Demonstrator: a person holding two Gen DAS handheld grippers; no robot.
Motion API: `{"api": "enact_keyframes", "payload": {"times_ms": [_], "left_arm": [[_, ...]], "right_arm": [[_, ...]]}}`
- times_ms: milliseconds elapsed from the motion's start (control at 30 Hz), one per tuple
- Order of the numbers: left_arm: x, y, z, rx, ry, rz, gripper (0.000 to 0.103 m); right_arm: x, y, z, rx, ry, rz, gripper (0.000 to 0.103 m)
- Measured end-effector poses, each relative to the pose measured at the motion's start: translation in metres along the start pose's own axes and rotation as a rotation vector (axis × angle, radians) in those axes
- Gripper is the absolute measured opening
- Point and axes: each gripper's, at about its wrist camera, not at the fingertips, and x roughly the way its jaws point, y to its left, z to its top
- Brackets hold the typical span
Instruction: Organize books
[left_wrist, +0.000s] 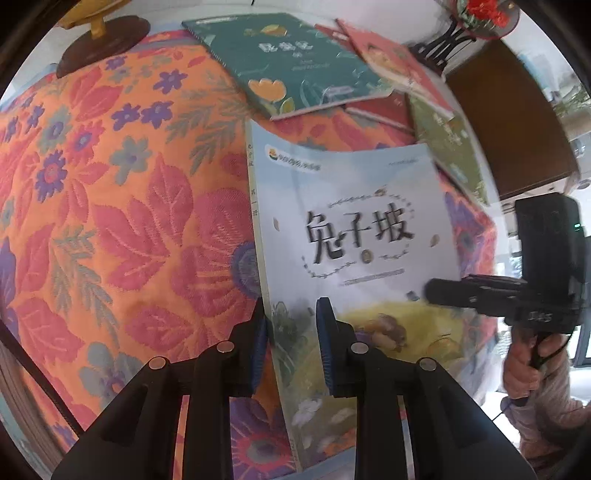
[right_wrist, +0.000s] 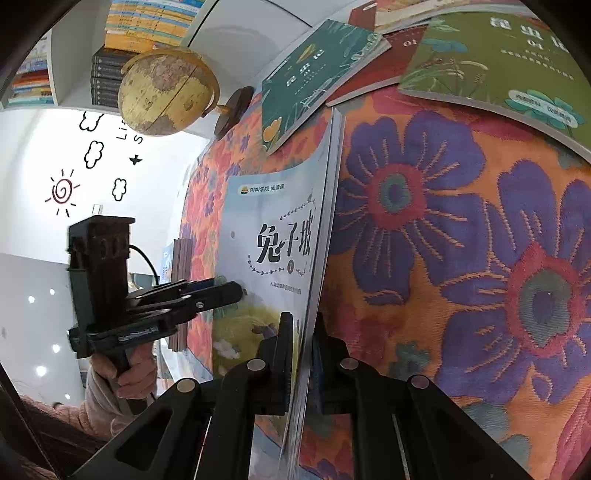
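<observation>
A pale blue picture book (left_wrist: 351, 229) with black title characters stands raised off the floral cloth, cover toward the left wrist camera. My left gripper (left_wrist: 291, 332) straddles its spine edge: the left blue pad sits beside the spine, and the right pad stands off over the cover, so the jaws are open. In the right wrist view the same book (right_wrist: 266, 229) runs edge-on into my right gripper (right_wrist: 302, 343), which is shut on its lower edge. The right gripper (left_wrist: 434, 291) also shows at the book's right side. The left gripper (right_wrist: 232, 290) shows at its left side.
Orange floral tablecloth (left_wrist: 110, 221) covers the table. A teal book (left_wrist: 291, 62), a red book (left_wrist: 399, 62) and a green book (right_wrist: 498, 66) lie overlapping at the far side. A globe (right_wrist: 166, 92) stands at the corner, with shelved books (right_wrist: 147, 22) behind. A hand (left_wrist: 524, 369) holds the right gripper.
</observation>
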Motion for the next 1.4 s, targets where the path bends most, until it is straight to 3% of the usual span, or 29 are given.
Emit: {"api": "enact_keyframes", "payload": {"times_ms": [733, 1400], "left_arm": [[-0.049, 0.026, -0.017, -0.036, -0.08, 0.026, 0.026], [-0.111, 0.096, -0.051, -0.096, -0.143, 0.099, 0.026]], "right_arm": [[0.026, 0.056, -0.002, -0.048, 0.029, 0.035, 0.009], [0.091, 0.139, 0.002, -0.083, 0.08, 0.061, 0.009]]}}
